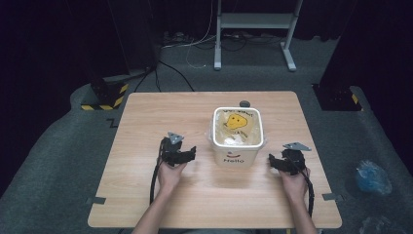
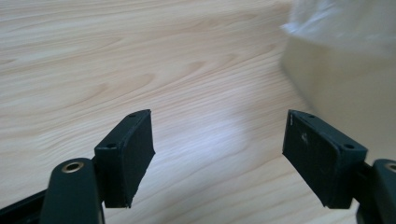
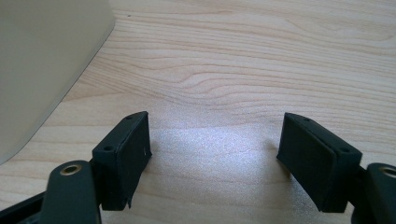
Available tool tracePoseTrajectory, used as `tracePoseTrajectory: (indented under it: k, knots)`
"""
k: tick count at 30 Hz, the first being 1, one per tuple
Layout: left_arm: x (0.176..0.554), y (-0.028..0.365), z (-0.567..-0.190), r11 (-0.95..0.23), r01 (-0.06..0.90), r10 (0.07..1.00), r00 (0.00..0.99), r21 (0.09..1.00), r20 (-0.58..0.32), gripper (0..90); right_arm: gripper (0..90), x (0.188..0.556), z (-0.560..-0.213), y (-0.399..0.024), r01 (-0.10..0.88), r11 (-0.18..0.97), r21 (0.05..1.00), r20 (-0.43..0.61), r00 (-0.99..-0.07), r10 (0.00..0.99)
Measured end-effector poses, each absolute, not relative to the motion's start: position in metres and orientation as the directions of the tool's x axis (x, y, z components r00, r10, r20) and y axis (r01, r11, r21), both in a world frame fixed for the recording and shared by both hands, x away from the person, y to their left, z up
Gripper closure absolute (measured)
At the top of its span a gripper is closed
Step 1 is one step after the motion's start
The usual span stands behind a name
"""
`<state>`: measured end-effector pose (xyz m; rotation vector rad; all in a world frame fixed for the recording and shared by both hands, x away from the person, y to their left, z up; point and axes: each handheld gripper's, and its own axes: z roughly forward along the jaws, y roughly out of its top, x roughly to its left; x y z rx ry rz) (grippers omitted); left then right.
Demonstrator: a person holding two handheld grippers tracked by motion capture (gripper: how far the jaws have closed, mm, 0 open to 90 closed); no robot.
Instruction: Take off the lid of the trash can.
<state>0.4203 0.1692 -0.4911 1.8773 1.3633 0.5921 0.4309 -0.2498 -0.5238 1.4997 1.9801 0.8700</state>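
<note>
A white square bin (image 1: pixel 237 157) with a clear bag liner stands in the middle of the wooden table (image 1: pixel 146 117); it has a yellow face inside and "Hello" on its front. My left gripper (image 1: pixel 191 153) sits just left of the bin, held by a hand, and its jaws stand open over bare wood (image 2: pixel 217 140). The bin's wall and liner edge (image 2: pixel 345 60) rise at the right of the left gripper view. My right gripper (image 1: pixel 272 162) rests just right of the bin, open with nothing between its jaws (image 3: pixel 214 140). The bin's wall (image 3: pixel 42 60) fills the upper left there.
A small grey round object (image 1: pixel 244 103) lies on the table behind the bin. Tape tabs (image 1: pixel 96 200) mark the table's front corners. A crumpled blue bag (image 1: pixel 372 176) lies on the floor at the right, and a metal stand (image 1: pixel 253 29) is beyond the table.
</note>
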Motion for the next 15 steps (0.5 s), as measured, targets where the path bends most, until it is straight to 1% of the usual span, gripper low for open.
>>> tracePoseTrajectory:
  k: [2,3,4,5,8,12,15]
  knots:
    - [0.417,0.181,-0.491,-0.18,0.619,0.945,0.324,0.764,-0.04,24.5,24.8,0.431,-0.524,-0.25,0.642,0.187,0.744,-0.014,-0.265,0.964]
    - [0.417,0.181,-0.491,-0.18,0.619,0.945,0.324,0.764,-0.04,24.0,24.8,0.431,-0.524,-0.25,0.642,0.187,0.744,-0.014,-0.265,0.964]
    - [0.413,0.194,-0.491,-0.176,0.618,0.95,0.311,0.767,-0.032,24.7,24.7,0.431,-0.524,-0.25,0.642,0.188,0.744,-0.015,-0.265,0.964]
    - [0.413,0.194,-0.491,-0.176,0.618,0.95,0.311,0.767,-0.032,24.8,24.7,0.431,-0.524,-0.25,0.642,0.188,0.744,-0.015,-0.265,0.964]
    - [0.407,0.213,-0.493,-0.161,0.625,0.958,0.285,0.764,-0.031,25.0,24.7,0.431,-0.524,-0.25,0.642,0.188,0.744,-0.015,-0.265,0.964]
    - [0.405,0.226,-0.5,-0.16,0.652,0.958,0.284,0.741,-0.043,24.6,24.6,0.431,-0.524,-0.25,0.642,0.187,0.743,-0.014,-0.265,0.964]
    - [0.403,0.23,-0.502,-0.156,0.653,0.961,0.275,0.741,-0.04,24.8,24.5,0.431,-0.524,-0.25,0.642,0.187,0.743,-0.014,-0.265,0.964]
